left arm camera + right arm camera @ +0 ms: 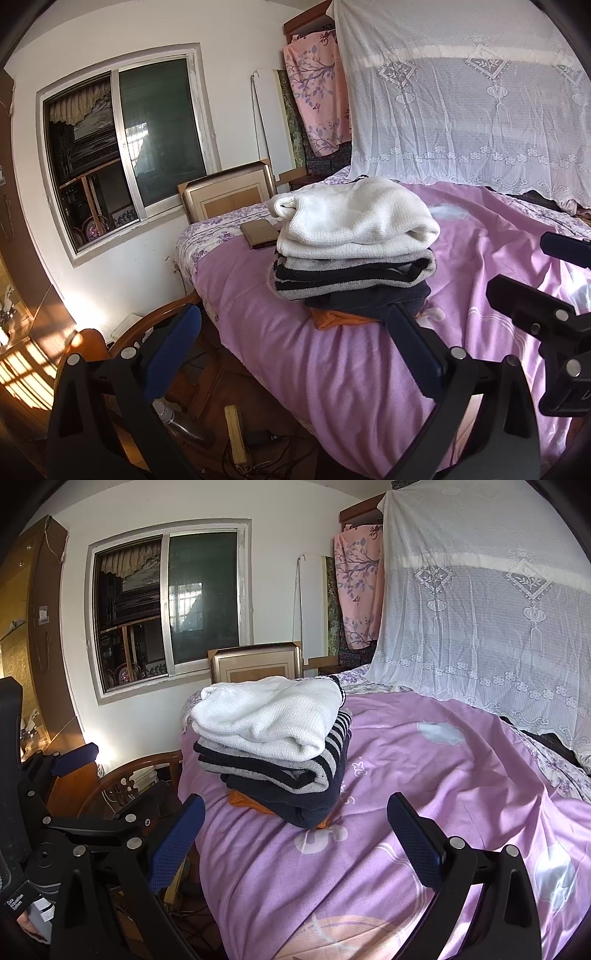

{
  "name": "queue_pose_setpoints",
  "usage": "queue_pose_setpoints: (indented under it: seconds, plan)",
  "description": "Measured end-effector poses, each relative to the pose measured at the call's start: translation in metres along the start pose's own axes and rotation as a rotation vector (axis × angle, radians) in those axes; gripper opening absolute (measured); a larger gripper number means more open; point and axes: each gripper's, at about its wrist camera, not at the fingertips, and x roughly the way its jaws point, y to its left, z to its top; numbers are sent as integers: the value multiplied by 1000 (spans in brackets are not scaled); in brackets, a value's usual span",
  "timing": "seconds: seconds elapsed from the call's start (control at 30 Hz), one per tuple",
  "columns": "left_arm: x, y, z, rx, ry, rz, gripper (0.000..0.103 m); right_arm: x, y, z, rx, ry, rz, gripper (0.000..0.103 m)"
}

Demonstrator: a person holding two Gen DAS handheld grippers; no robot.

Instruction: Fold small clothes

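Both grippers hang above the near part of a bed covered by a pink quilt (424, 746), and neither holds anything. The left gripper (295, 332) has its jaws spread wide; its blue-padded fingers (173, 343) frame the view, the left one over the floor beside the bed and the right one over the quilt's edge. The right gripper (295, 823) is likewise spread apart, with the quilt showing bare between its fingers.

The stack of folded clothes (354, 251) sits on the quilt just ahead of both grippers — slightly right of center for the left gripper, slightly left of center for the right one. A white knit sweater (269, 716) lies on top. Beneath it comes a navy-and-grey striped knit (317, 764), then a dark navy garment (314, 801), and an orange piece (328, 319) peeks out at the very bottom.

In the left wrist view the right gripper's black frame shows at the right edge, well apart from the stack. Beyond the stack, a brown flat case (260, 233) lies on the bed — a framed picture (255, 664) leans against the wall under the window (166, 602). A white lace net (487, 602) hangs ahead to the right.
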Motion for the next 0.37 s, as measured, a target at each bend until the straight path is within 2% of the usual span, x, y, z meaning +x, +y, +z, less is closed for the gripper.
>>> queue_pose_setpoints:
  seconds: [0.1, 0.2, 0.37]
  plan:
    - [2, 0, 0, -5, 9, -6, 98, -1, 0, 0, 2, -2, 2, 100]
    - [5, -3, 1, 8, 15, 55, 98, -1, 0, -1, 5, -1, 2, 100]
    - [5, -3, 1, 12, 17, 27, 98, -3, 1, -1, -3, -3, 1, 100]
